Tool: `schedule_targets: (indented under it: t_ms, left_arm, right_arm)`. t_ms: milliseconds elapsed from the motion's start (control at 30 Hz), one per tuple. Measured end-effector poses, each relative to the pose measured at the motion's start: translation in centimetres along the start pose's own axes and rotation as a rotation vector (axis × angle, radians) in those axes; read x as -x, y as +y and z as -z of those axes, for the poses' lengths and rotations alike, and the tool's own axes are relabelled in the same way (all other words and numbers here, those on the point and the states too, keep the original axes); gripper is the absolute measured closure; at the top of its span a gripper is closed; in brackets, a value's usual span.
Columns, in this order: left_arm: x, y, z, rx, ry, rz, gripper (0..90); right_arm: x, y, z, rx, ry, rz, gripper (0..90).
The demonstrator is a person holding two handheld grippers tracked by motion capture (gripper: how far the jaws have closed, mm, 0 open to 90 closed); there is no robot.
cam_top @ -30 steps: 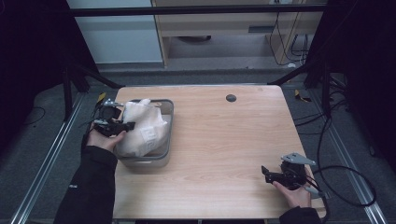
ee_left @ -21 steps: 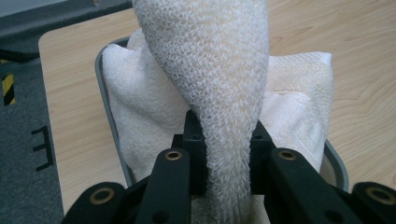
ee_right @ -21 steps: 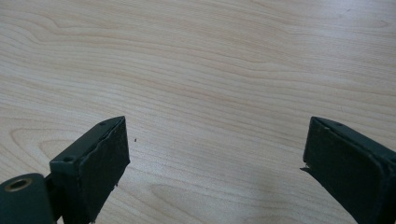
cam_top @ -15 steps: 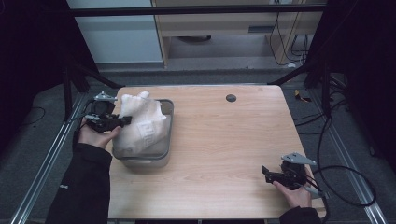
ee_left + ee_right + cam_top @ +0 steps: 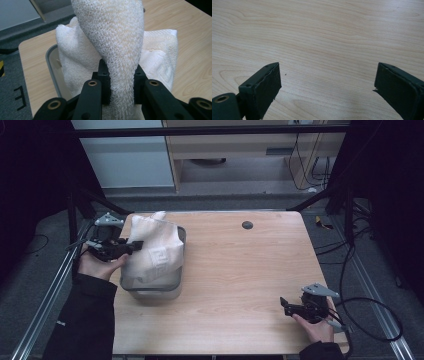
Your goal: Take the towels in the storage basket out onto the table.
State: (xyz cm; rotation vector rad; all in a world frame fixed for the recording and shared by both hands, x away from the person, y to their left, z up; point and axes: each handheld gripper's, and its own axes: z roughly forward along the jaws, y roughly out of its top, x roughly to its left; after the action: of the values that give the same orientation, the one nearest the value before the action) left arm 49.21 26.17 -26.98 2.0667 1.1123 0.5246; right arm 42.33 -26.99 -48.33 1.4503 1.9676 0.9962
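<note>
Now we see our left tongs closed tight on a fold of the white towel; in the left gripper view the two black jaws pinch a narrow neck of the knitted cloth between them, and the fabric bulges out wide just past the tips. The left tongs point level across the desk, toward the right side of the high view. The towel hangs from the grip, lifted into a peak just ahead of the jaws, and its lower part drapes down into the grey bin directly below and beyond the tongs. From the left gripper view the bin's rounded rim shows to the left of the jaws, with the rest of the towel piled inside and a folded, patterned part spilling to the right of them. The bin stands on the wooden desk near its left edge, and the left hand holding the tongs sits just outside that edge.

Well apart, at the near right corner of the desk, our right tongs are spread wide with nothing between them; the right gripper view shows the two black pads far apart over bare wood grain. These tongs point toward the bin, low over the desk.

A small dark round hole lies in the desk's far side, beyond both tongs.
</note>
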Motion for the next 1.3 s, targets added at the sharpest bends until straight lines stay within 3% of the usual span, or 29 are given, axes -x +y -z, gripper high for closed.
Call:
schedule_targets:
  t_ms: [533, 1033, 1300]
  left_arm:
    - [4.6, 1.9, -0.5, -0.004, -0.093, -0.116, 75.0]
    - [9.6, 3.6, -2.9, -0.033, -0.172, -0.228, 74.9]
    - [11.4, 3.9, -4.5, -0.05, -0.207, -0.255, 74.9]
  right_arm:
    - [0.1, 0.0, 0.0, 0.011, -0.007, 0.006, 7.1]
    - [0.3, 0.0, 0.0, 0.023, -0.03, 0.006, 7.0]
    - [0.4, -0.1, 0.1, 0.025, -0.049, 0.005, 7.1]
